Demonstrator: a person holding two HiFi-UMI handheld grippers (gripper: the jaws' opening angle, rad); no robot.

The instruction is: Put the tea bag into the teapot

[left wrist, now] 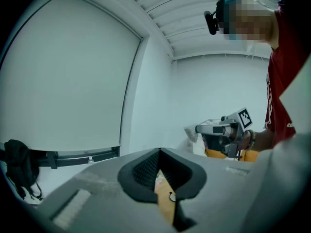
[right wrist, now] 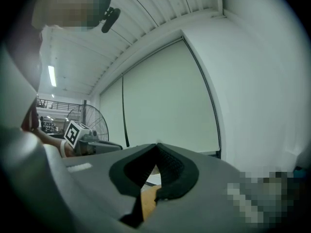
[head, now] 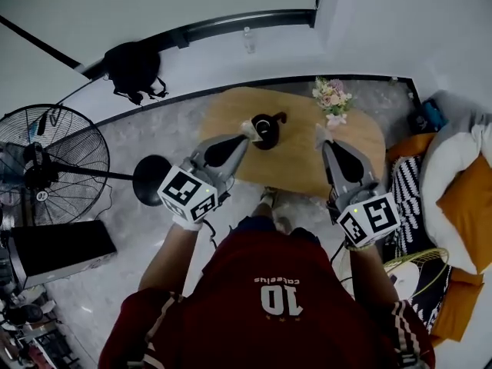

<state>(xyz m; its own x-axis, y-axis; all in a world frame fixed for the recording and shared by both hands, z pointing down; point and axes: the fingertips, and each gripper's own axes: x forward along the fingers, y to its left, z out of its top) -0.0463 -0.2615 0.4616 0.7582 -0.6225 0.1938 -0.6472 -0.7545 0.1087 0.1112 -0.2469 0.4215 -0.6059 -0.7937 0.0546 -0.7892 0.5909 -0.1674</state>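
A black teapot (head: 266, 130) stands near the middle of the wooden table (head: 296, 164). My left gripper (head: 246, 133) is raised with its tip right beside the teapot's left side, jaws shut. A small pale bit shows at that tip; I cannot tell whether it is the tea bag. In the left gripper view the jaws (left wrist: 159, 152) meet, with only a strip of table below them. My right gripper (head: 322, 138) hangs over the table's right part, right of the teapot, also shut (right wrist: 156, 147) with nothing visible between its pads.
A vase of flowers (head: 332, 97) stands at the table's far right. A floor fan (head: 46, 167) with its round base (head: 151, 177) is at the left, a black bag (head: 134, 69) lies by the wall, and orange cushions (head: 465, 206) are at the right.
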